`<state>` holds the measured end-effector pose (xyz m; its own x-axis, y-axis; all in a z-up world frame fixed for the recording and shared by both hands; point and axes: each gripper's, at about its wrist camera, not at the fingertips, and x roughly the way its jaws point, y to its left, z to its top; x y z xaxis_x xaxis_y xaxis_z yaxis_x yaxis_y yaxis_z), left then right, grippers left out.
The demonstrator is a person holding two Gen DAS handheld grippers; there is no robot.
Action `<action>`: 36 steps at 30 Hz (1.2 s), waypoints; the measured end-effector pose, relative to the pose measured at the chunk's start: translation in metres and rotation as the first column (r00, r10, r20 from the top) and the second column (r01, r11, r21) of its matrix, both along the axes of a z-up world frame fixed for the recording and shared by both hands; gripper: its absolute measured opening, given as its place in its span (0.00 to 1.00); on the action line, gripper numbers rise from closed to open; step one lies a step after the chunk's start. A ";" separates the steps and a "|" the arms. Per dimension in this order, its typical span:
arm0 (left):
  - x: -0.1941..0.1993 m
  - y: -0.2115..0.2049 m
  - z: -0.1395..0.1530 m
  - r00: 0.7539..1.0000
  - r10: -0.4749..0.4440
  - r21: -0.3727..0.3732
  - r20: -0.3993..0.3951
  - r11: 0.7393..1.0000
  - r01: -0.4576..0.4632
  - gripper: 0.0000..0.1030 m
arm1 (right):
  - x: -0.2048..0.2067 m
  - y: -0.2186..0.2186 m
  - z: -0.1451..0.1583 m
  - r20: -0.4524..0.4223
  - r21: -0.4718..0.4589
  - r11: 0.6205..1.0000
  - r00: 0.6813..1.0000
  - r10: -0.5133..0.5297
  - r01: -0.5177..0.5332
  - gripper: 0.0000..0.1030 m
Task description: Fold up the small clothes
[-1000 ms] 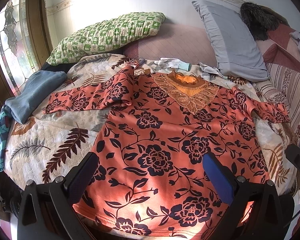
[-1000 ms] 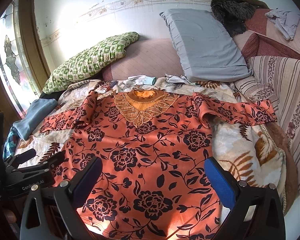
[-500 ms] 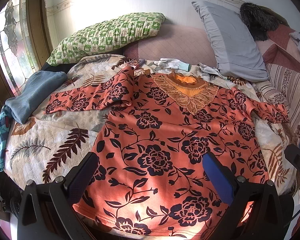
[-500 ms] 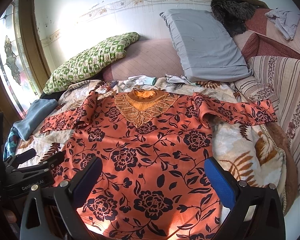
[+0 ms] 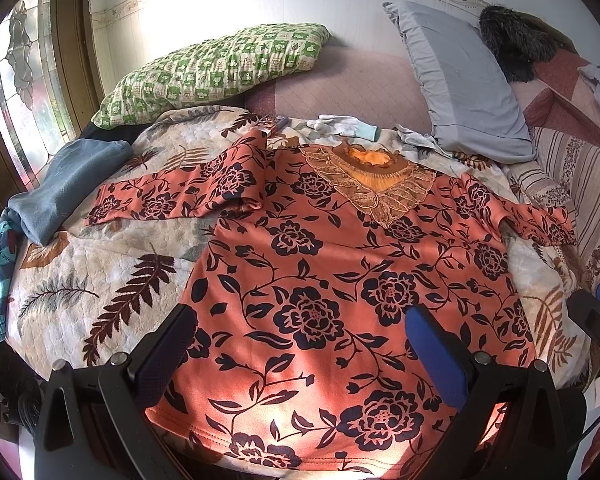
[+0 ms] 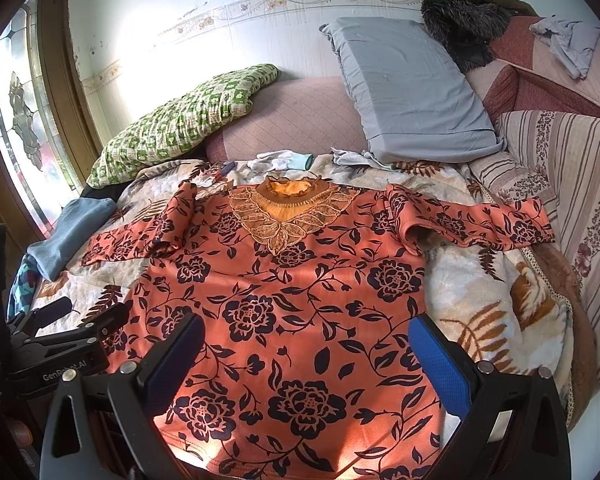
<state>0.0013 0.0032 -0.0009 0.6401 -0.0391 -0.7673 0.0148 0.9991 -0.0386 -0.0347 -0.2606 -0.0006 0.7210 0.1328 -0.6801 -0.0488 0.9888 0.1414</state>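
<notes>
Two pillows (image 6: 412, 88), one floral top (image 6: 300, 300) spread flat.

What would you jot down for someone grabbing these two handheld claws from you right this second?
Left claw: open, holding nothing, above the top's hem.
Right claw: open, holding nothing, over the lower half of the top.
The orange floral top lies face up on the leaf-print blanket, collar toward the pillows. Its left sleeve and right sleeve are spread sideways, each rumpled near the shoulder.
Done: the top is laid out fairly flat.
Left: every fold. I would probably bring the sleeves in first, then fold the body.
</notes>
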 end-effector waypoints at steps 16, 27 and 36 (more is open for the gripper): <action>-0.006 0.132 -0.100 0.907 0.242 -0.095 -0.344 0.952 -0.290 1.00 | -0.011 -0.142 -0.135 -0.487 0.259 0.933 0.868 -0.098 0.250 0.99; -0.011 0.148 -0.117 0.877 0.190 -0.192 -0.441 0.935 -0.299 0.80 | -0.010 -0.134 -0.175 -0.598 0.346 0.910 0.801 0.026 0.230 0.67; -0.011 0.149 -0.126 0.862 0.194 -0.146 -0.468 0.945 -0.293 0.17 | -0.005 -0.126 -0.182 -0.607 0.299 0.935 0.794 0.034 0.189 0.37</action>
